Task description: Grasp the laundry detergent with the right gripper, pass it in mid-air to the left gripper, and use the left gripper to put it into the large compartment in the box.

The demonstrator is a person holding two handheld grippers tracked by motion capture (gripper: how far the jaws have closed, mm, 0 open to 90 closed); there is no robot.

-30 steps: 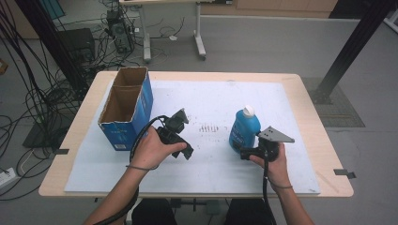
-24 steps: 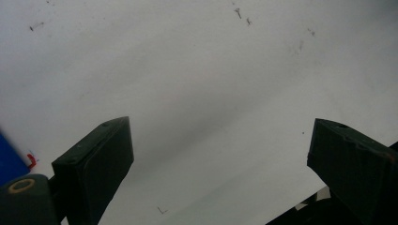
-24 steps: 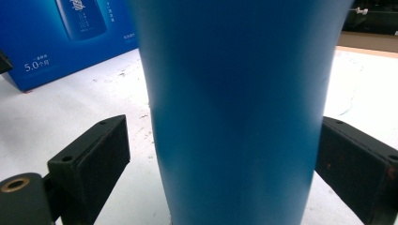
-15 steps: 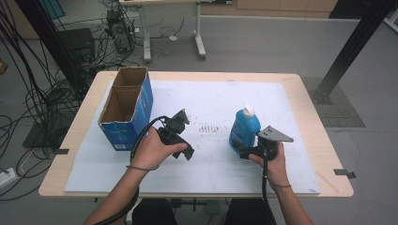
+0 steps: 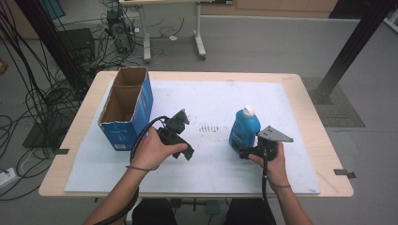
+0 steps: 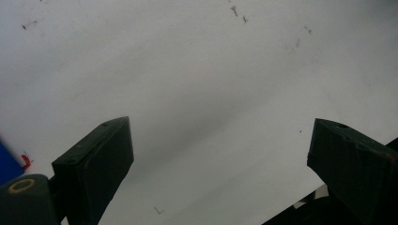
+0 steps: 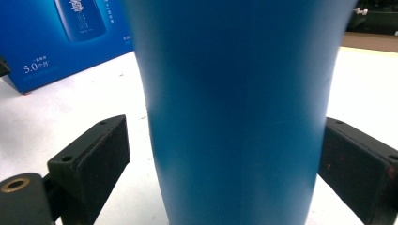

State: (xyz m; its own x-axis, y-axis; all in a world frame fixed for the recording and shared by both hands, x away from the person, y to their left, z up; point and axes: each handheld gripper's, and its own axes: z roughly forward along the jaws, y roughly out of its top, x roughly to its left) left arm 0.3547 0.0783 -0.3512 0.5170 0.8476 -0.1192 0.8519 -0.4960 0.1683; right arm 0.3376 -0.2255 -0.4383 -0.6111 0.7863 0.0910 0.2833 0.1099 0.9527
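Note:
A blue bottle (image 5: 244,127) with a white cap stands upright on the white mat, right of centre. My right gripper (image 5: 245,153) sits low at its base, open, one jaw on each side of the bottle (image 7: 234,108). In the right gripper view (image 7: 225,140) a gap shows between the left jaw and the bottle, while the right jaw lies close to its edge. My left gripper (image 5: 187,152) is held just above the mat near the middle, open, with nothing between its jaws (image 6: 220,145).
An open blue cardboard box (image 5: 126,110) stands at the table's left; its printed side (image 7: 61,42) shows behind the bottle. Dark scuff marks (image 5: 209,127) lie on the white mat (image 5: 206,93) between the grippers. Cables and a desk stand on the floor beyond the table.
My right gripper has edged a little closer to the bottle's base. The left hand and gripper have barely shifted.

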